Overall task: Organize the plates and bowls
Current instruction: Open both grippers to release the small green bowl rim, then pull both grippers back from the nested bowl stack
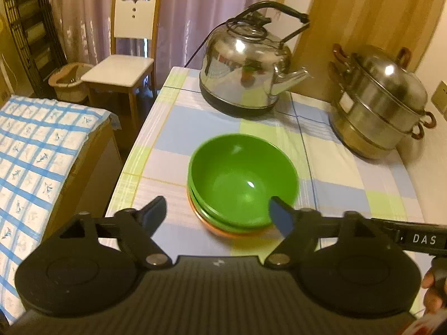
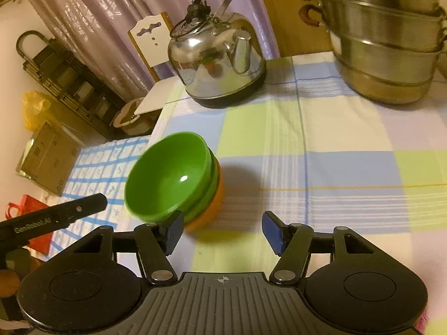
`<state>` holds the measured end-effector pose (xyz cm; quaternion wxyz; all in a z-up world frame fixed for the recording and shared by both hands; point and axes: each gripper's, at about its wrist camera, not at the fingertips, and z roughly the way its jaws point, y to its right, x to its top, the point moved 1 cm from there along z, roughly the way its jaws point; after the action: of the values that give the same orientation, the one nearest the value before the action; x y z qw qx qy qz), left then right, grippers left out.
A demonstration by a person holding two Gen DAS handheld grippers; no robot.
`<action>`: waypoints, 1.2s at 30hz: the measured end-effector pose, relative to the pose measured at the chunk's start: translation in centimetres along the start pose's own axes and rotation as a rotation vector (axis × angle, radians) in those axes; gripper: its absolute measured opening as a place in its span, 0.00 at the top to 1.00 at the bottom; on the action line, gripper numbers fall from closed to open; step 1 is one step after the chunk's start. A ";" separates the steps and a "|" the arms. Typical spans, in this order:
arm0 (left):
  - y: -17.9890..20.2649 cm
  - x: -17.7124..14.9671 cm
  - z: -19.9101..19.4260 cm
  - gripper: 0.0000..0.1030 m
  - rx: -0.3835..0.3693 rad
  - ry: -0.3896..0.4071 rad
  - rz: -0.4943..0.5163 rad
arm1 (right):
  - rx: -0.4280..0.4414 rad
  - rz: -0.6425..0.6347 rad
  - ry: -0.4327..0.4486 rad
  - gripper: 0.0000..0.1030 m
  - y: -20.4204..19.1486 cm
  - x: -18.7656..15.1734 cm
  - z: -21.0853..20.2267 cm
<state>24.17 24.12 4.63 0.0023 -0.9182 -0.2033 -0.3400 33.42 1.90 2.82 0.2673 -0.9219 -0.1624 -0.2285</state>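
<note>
1. Three nested bowls form one stack on the checked tablecloth (image 1: 349,167): a green bowl (image 1: 242,180) on top, a second green bowl (image 1: 201,209) under it, and an orange bowl (image 1: 223,230) at the bottom.
2. Left gripper (image 1: 220,213): jaws apart, holding nothing. The stack lies directly ahead of it, between the two fingers; the right finger (image 1: 280,217) overlaps the near rim of the top bowl, but contact cannot be confirmed.
3. Right gripper (image 2: 222,231): jaws apart, empty. The stack lies ahead and to its left, just beyond the left finger (image 2: 173,230) — off its centre line.
4. Judgement: the left gripper is better aligned; a rim pinch calls for only a short forward advance.
5. Steel kettle (image 1: 245,69) and stacked steamer pot (image 1: 382,103) stand at the far side of the table, well apart from the stack.
6. No plates are visible in either view.
</note>
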 end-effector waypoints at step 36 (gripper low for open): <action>4.7 -12.3 -6.9 0.11 -0.004 0.118 0.176 | -0.175 -0.149 0.103 0.36 1.6 -12.5 -9.0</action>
<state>13.17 14.29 2.90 0.0422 -0.9108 -0.1205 -0.3926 20.53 -6.67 2.53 0.1761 -0.9142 -0.1956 -0.3081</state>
